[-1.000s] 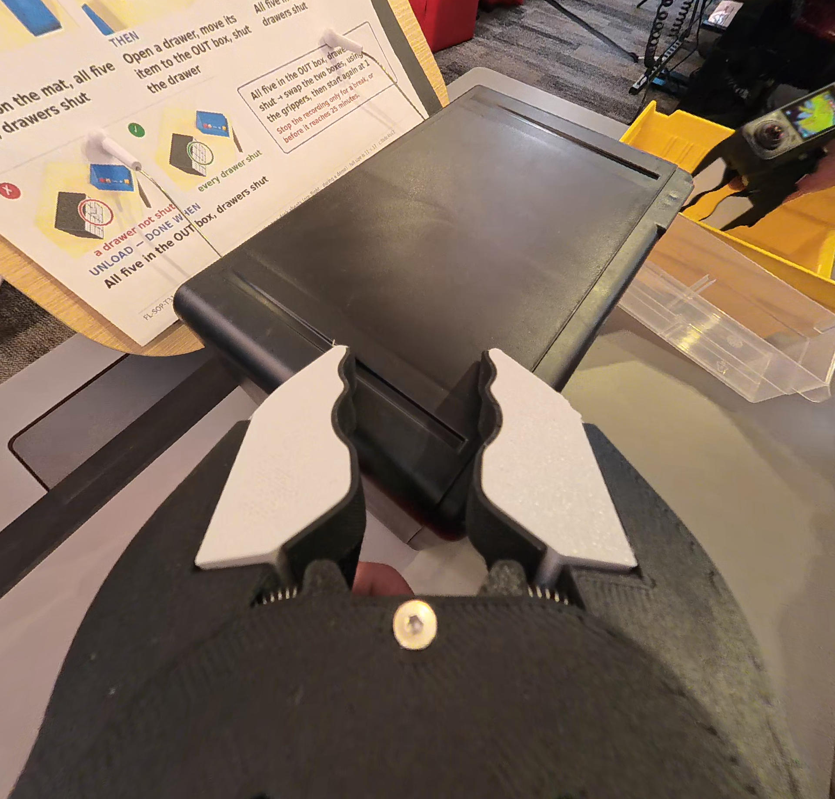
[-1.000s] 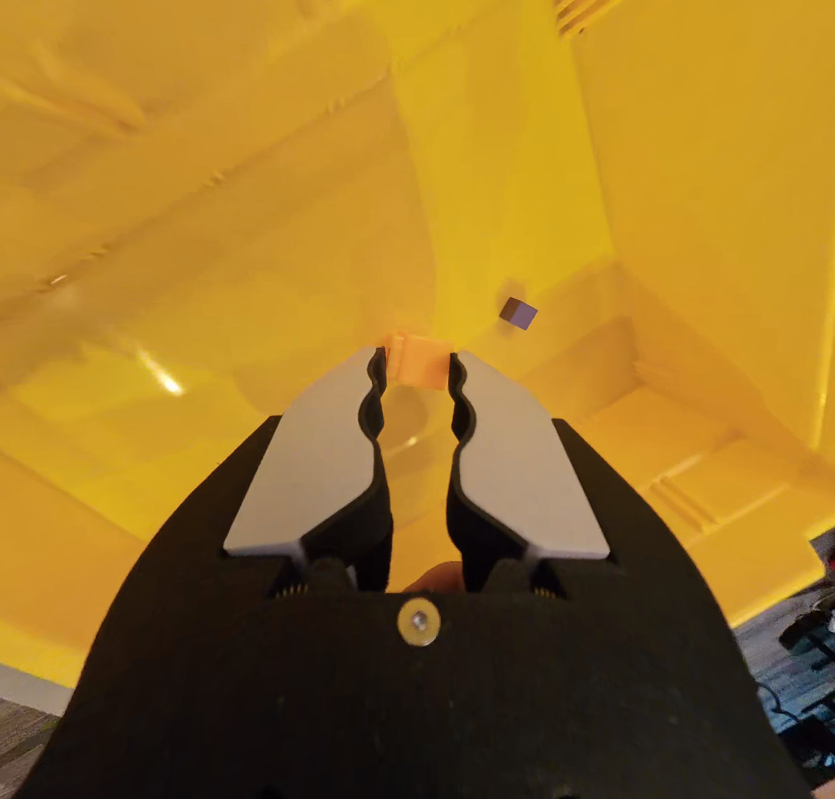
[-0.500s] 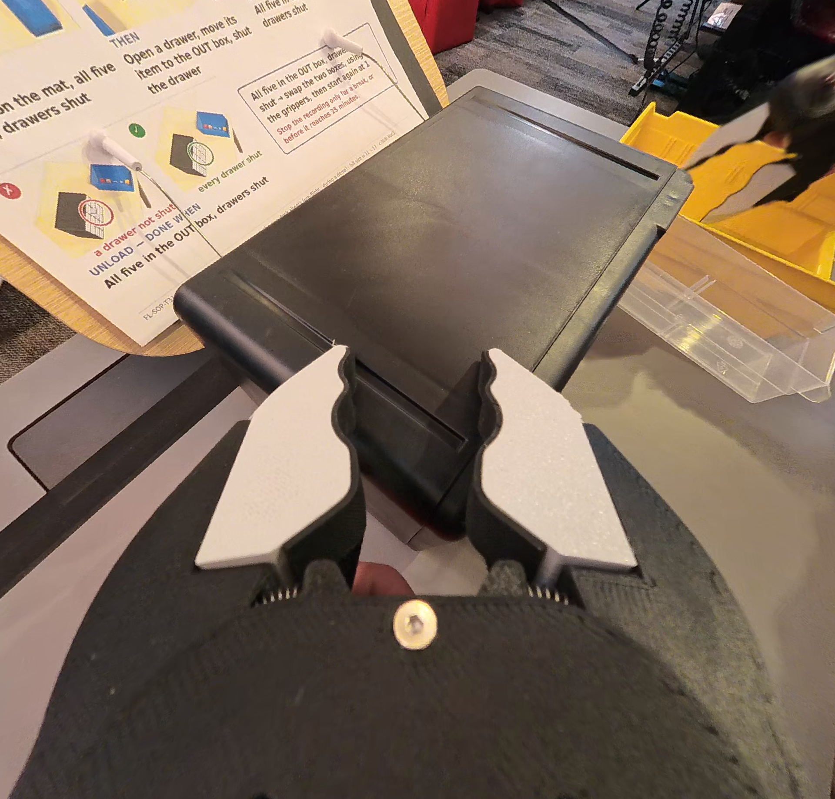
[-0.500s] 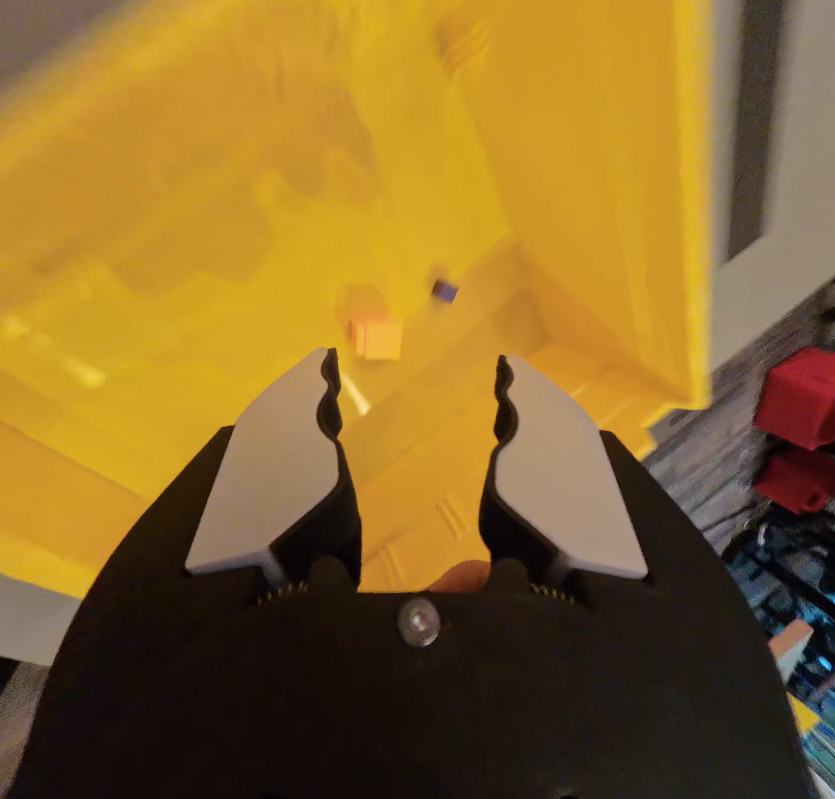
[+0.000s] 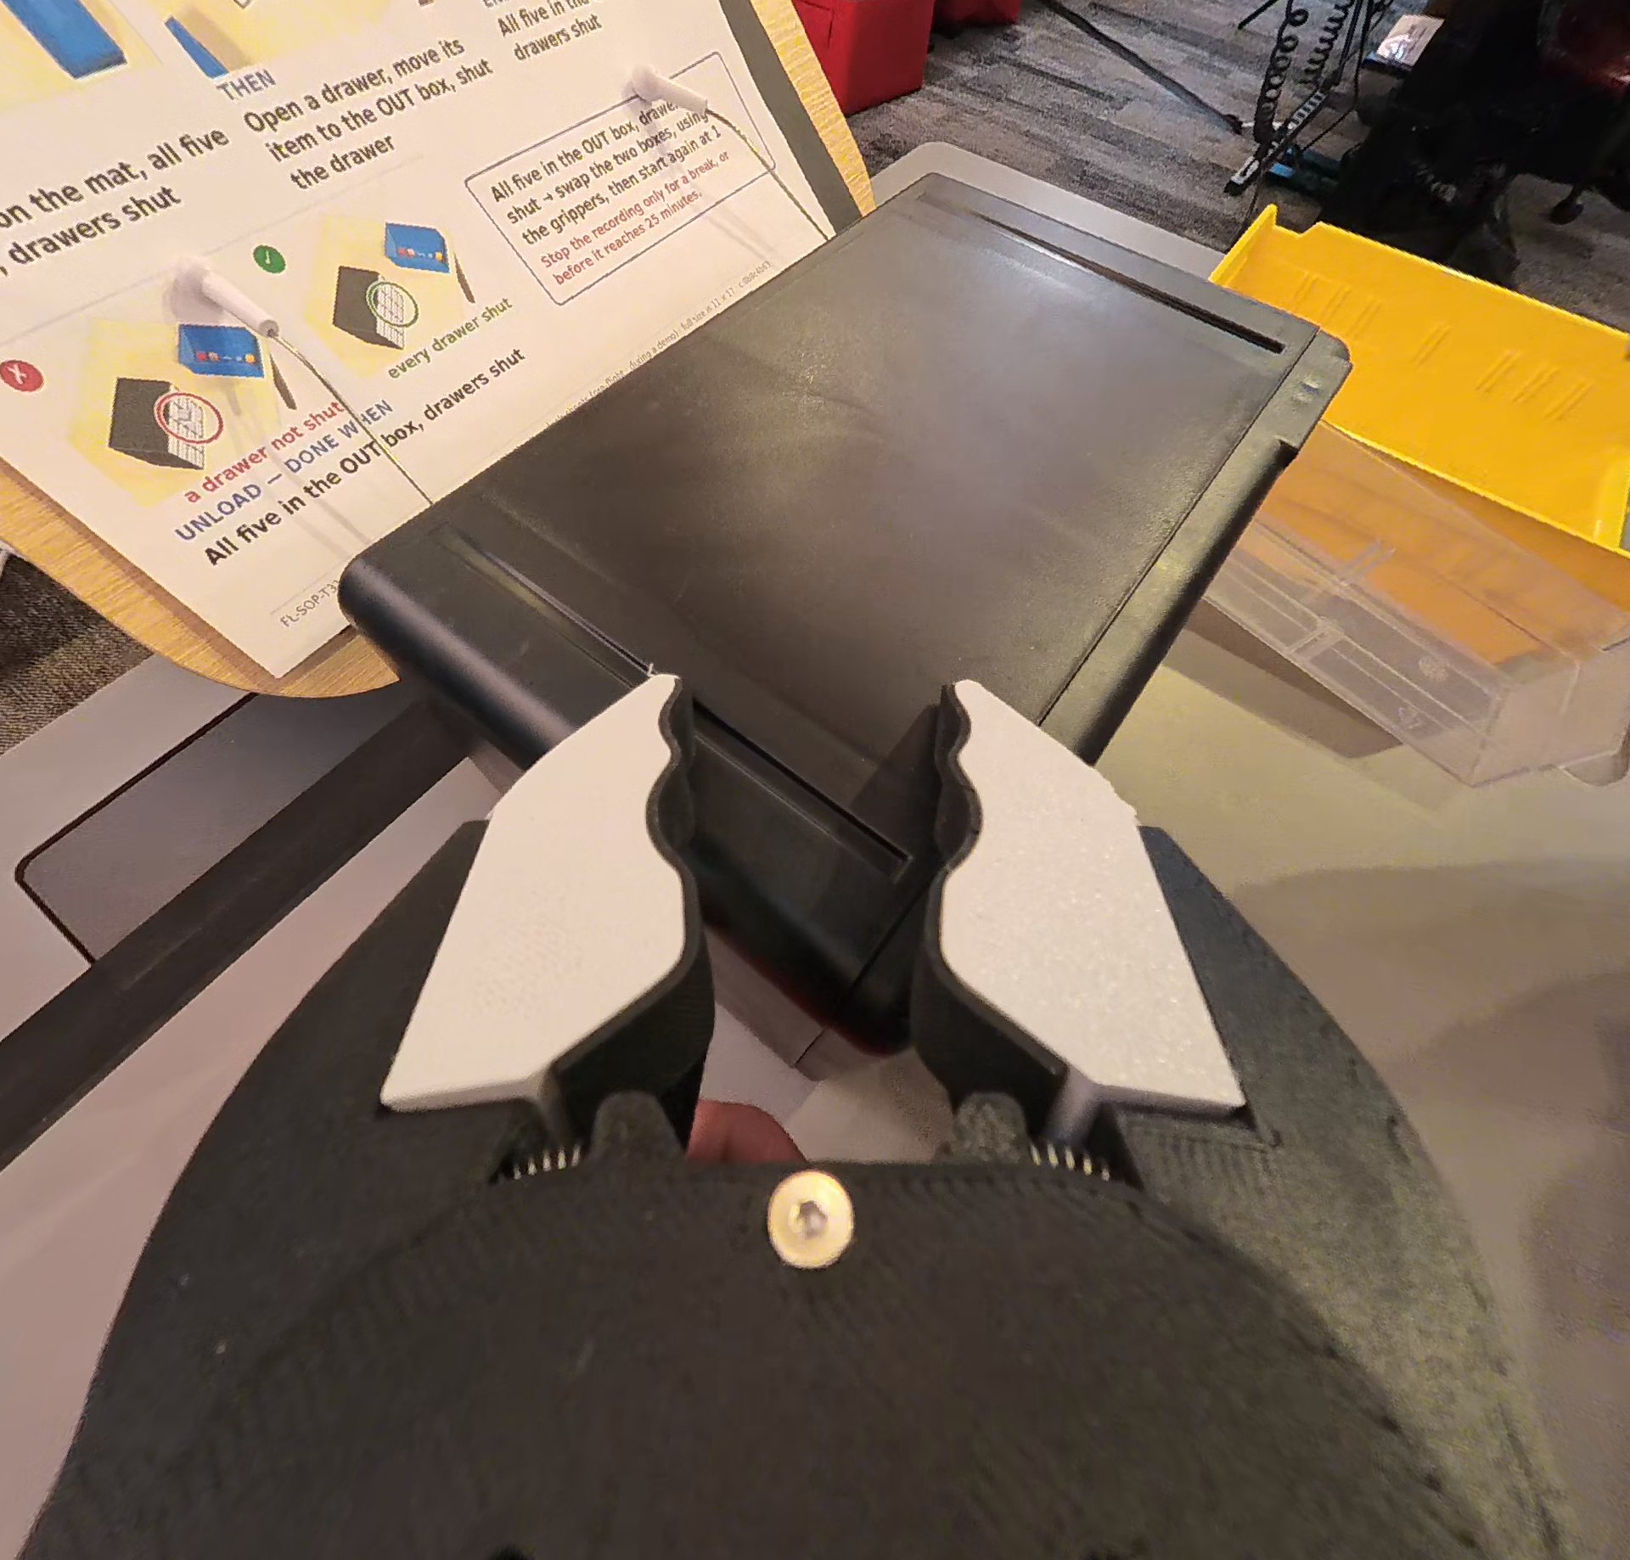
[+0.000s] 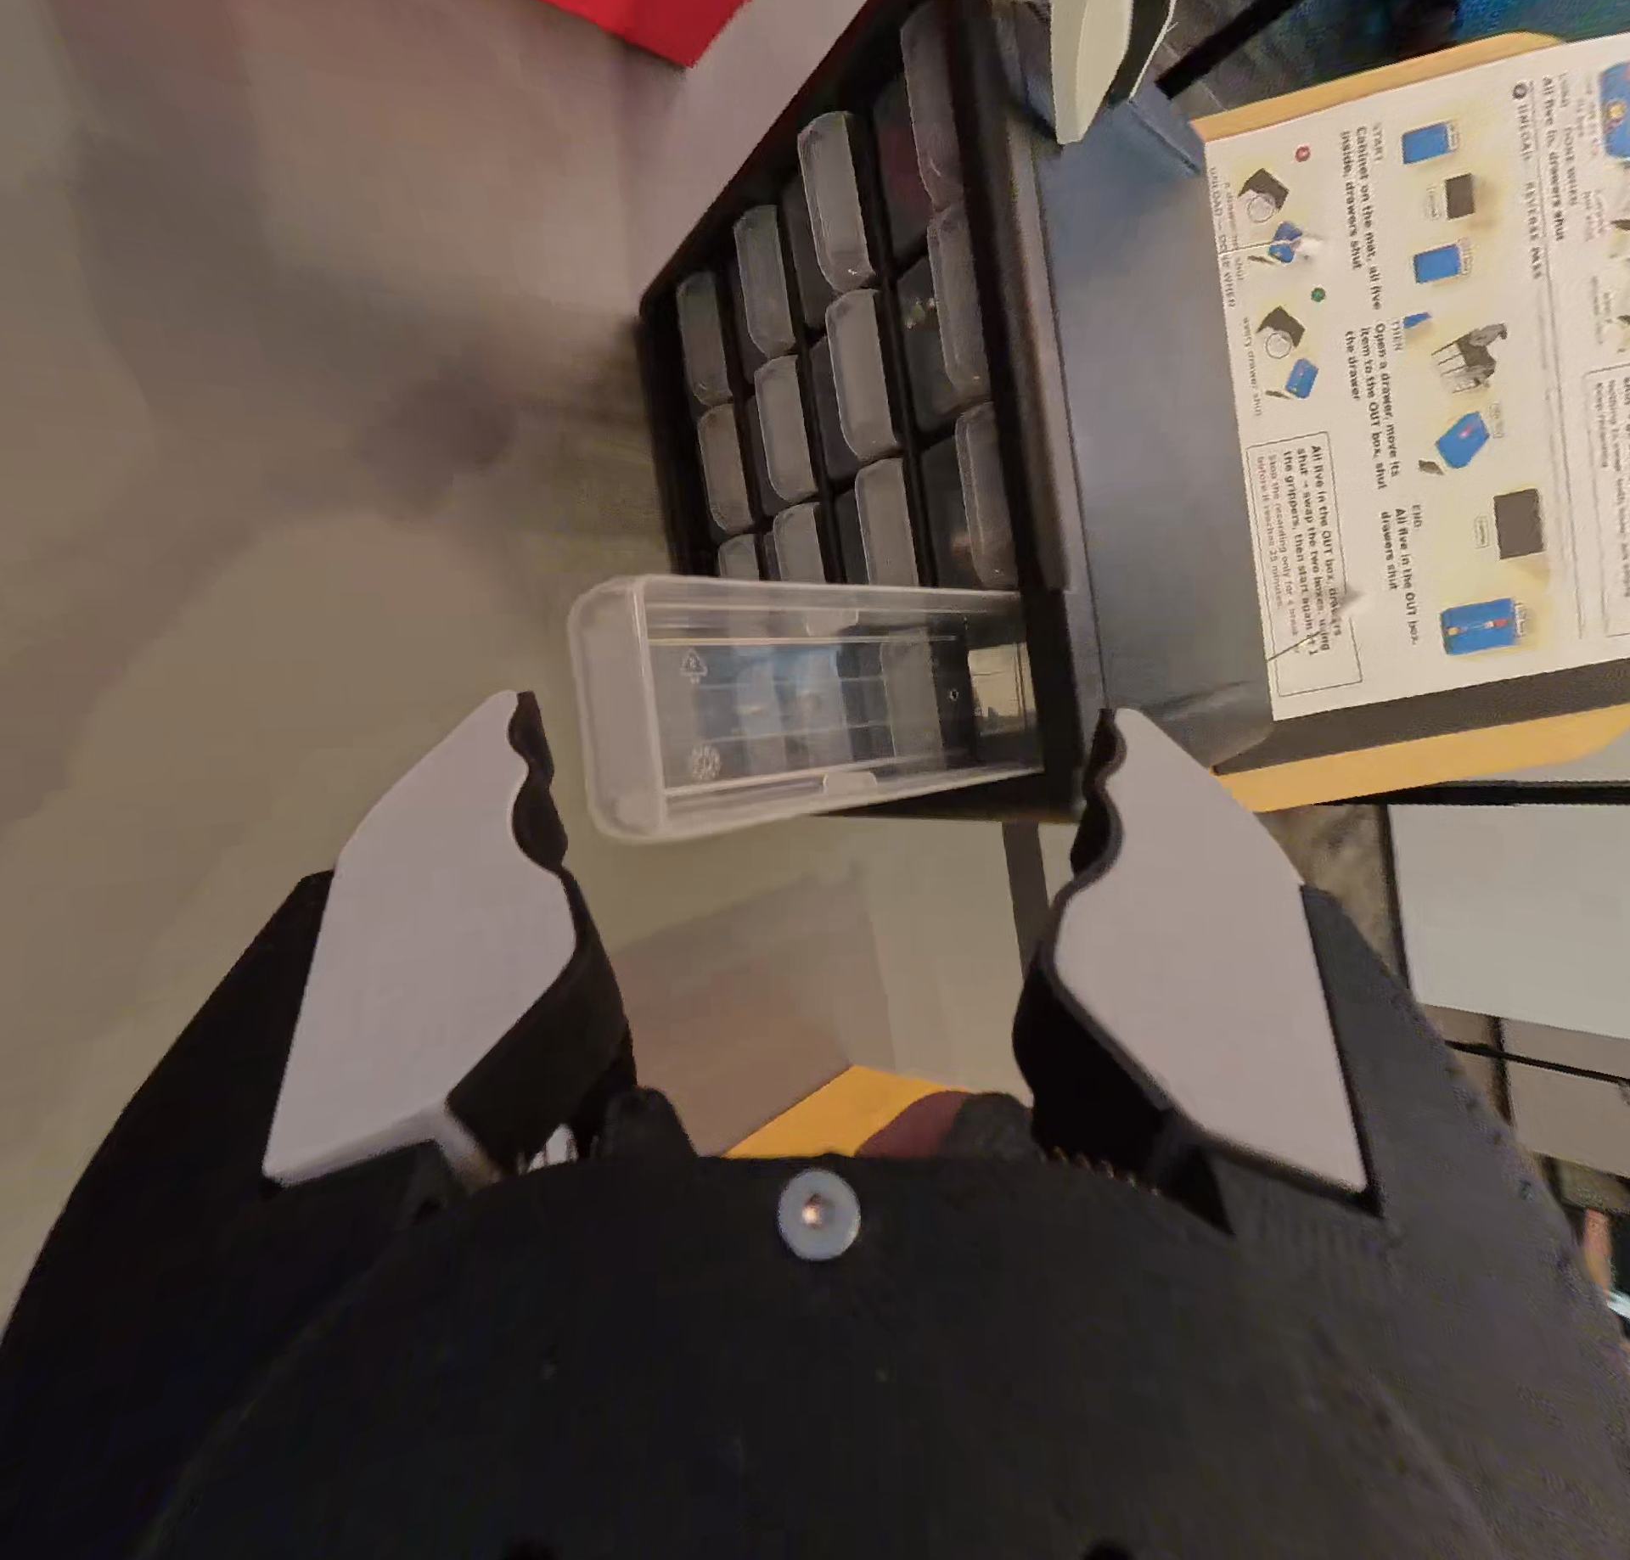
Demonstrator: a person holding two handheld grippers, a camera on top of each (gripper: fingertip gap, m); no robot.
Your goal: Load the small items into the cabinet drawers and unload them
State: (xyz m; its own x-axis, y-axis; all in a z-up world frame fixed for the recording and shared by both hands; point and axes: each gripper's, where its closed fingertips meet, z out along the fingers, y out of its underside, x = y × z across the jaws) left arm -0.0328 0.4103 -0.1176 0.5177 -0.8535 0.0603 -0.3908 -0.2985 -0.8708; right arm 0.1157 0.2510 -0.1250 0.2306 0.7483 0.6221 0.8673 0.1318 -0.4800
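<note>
The black cabinet [image 5: 882, 459] stands on the grey table. My left gripper [image 5: 811, 693] is clamped across its near top corner, half closed. In the right wrist view the cabinet front [image 6: 847, 371] shows several clear drawers. One clear drawer [image 6: 794, 698] is pulled far out at the end of the row, and I see no item in it. My right gripper [image 6: 816, 715] is wide open and empty, just in front of that drawer. The drawer also shows in the left wrist view [image 5: 1411, 636], beside the yellow box [image 5: 1429, 389]. The left gripper shows on the cabinet's far corner [image 6: 1094, 19].
An instruction sheet on a wooden board [image 5: 265, 239] leans behind the cabinet and also shows in the right wrist view [image 6: 1411, 371]. A corner of the yellow box [image 6: 847, 1112] lies under my right gripper. Red bins [image 5: 864, 19] stand on the floor beyond the table.
My right gripper let go of an orange cube inside the yellow box, opened wide, left the box and swung to the cabinet's open drawer. The left gripper has not moved.
</note>
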